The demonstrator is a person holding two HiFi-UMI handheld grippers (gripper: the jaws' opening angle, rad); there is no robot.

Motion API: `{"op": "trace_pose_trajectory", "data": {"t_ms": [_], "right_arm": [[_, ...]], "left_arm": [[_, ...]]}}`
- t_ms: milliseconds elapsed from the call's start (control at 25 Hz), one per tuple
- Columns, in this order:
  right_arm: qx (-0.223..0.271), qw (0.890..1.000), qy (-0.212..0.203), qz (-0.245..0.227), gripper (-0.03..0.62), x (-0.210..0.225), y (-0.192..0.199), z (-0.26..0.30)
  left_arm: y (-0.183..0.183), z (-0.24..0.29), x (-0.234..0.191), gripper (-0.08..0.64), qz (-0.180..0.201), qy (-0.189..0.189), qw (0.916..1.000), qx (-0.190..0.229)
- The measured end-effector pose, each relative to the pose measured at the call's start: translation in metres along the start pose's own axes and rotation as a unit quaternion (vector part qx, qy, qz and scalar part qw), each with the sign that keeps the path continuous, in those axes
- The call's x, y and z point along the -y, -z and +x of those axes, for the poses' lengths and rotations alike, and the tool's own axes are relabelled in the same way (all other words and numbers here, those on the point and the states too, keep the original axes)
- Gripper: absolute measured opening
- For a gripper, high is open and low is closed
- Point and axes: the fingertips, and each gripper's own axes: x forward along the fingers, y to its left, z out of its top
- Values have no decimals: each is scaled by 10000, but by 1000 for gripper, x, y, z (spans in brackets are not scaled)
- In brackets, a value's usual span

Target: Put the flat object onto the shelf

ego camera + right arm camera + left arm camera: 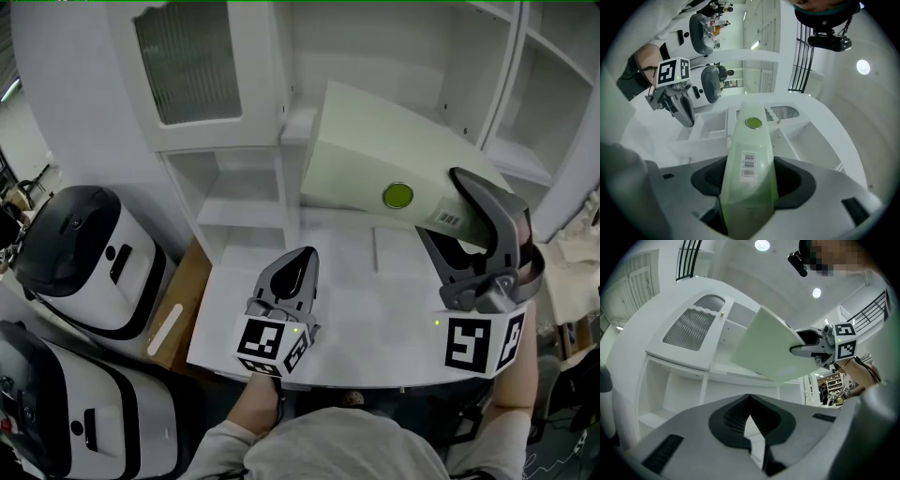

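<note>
Slippage is the worry in the head view: the flat object [375, 150], tilted at 12 o'clock above the surface [375, 328], hangs by one corner from the right gripper [466, 217] and could catch the shelf [246, 214] edge at 9 o'clock. Left gripper view: the left gripper [749, 400] has its jaws together, empty. Right gripper view: jaws clamped on the flat object's barcode end.

We were in what looked like a robot lab or test hall, not a home. A plain white shelf unit [239, 202] with a ribbed glass door [192, 61] stood at a bare white table [375, 323]. Two rounded white-and-black machines [84, 258] sat on the floor beside it. Overhead we saw a high white ceiling with round lights [762, 245], black railings [689, 256], and stocked racks [833, 382] in the distance.
</note>
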Motion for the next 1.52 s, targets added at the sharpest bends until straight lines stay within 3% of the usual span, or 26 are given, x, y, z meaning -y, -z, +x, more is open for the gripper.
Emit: {"op": "trace_pose_trajectory", "data": {"t_ms": [640,1160,1520], "right_arm": [[288,9975,130,-631,295,14,-12,1],[155,9956,-310,-874,296,-25,20,47],[190,9943,-336,-997,296,-37,37,73]], "left_arm": [[5,6,10,14,-62,-155,9998,66],[8,-4,-7,14,-7,-500,9987,-52],[16,-7,-14,14,6,-780,9969,-132]]}}
